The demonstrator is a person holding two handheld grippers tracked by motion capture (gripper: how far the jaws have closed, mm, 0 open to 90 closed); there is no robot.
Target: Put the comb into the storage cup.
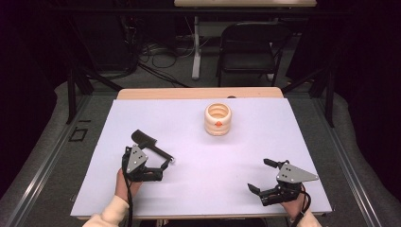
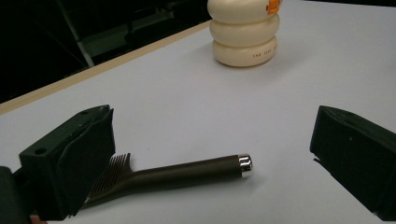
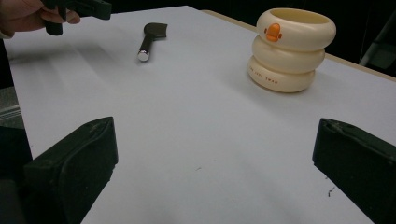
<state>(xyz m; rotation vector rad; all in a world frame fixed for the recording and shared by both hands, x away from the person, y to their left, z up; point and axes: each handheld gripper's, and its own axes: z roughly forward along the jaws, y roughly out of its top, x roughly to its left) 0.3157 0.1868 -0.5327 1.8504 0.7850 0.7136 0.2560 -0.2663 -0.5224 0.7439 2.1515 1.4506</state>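
Jaws spread wide, my left claw (image 1: 165,163) hovers right at the comb (image 2: 173,175), which lies flat on the counter (image 1: 198,189), its handle running crosswise between them. My right claw (image 1: 262,176), also gaping and holding nothing, sits well apart. Farther back stands the cream ringed cup (image 1: 218,119); I cannot see anything inside it.

We are looking at a lab or recording studio rather than a home — the white-topped table with a pale wooden edge (image 1: 198,93) stands in a space hung with black curtains (image 1: 364,71), on grey carpet (image 1: 56,118). Behind it we see a tangle of black cables (image 1: 156,54) on the floor, a black folding metal chair (image 1: 248,47), and the white leg of a second desk (image 1: 196,47) — bare, technical surroundings with black metal frame struts (image 1: 71,90) at the sides.
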